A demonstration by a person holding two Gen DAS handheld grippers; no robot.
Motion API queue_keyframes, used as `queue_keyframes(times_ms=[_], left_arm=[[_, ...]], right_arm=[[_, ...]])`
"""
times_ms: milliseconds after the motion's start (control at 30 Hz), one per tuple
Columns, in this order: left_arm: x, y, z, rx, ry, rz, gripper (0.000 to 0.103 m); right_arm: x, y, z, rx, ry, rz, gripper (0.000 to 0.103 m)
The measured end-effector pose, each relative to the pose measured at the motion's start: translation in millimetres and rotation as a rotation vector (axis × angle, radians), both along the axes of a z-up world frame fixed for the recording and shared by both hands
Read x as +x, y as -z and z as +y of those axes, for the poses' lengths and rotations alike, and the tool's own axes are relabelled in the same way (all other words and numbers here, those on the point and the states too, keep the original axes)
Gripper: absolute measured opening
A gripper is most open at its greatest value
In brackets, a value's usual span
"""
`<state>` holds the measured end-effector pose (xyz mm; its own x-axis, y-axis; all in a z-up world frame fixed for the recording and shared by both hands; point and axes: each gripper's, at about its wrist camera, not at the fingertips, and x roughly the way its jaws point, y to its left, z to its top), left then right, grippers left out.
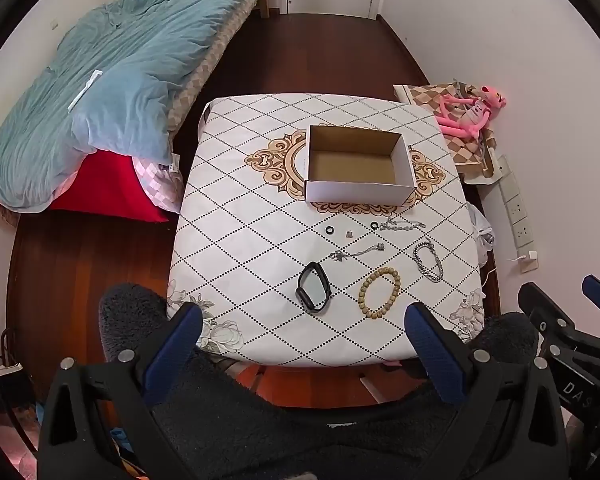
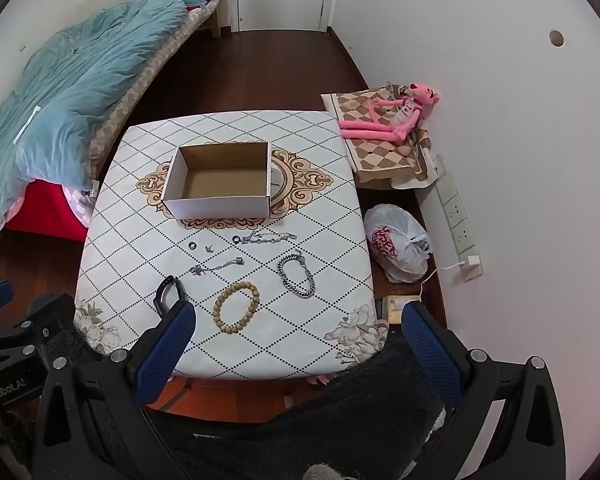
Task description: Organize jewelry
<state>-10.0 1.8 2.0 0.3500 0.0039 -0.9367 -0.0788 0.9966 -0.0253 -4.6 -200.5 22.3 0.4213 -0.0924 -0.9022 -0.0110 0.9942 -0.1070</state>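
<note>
An empty open cardboard box stands mid-table. In front of it lie two black rings, a small stud, a thin silver chain, a silver pendant chain, a thick silver bracelet, a wooden bead bracelet and a black band. My left gripper is open and empty above the table's near edge. My right gripper is open and empty, also at the near edge.
The table has a diamond-patterned cloth. A bed with a blue duvet is on the left. A pink plush toy lies on a checkered cloth at the right, with a plastic bag and power strip by the wall.
</note>
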Motion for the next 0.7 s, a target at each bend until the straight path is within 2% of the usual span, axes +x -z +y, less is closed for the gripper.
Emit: queue_keyframes(times_ms=[700], left_arm=[[0.7, -8.4, -7.7, 0.004, 0.002, 0.009, 0.103]], right_arm=[[0.1, -0.2, -3.1, 0.0, 0.005, 0.018, 0.103]])
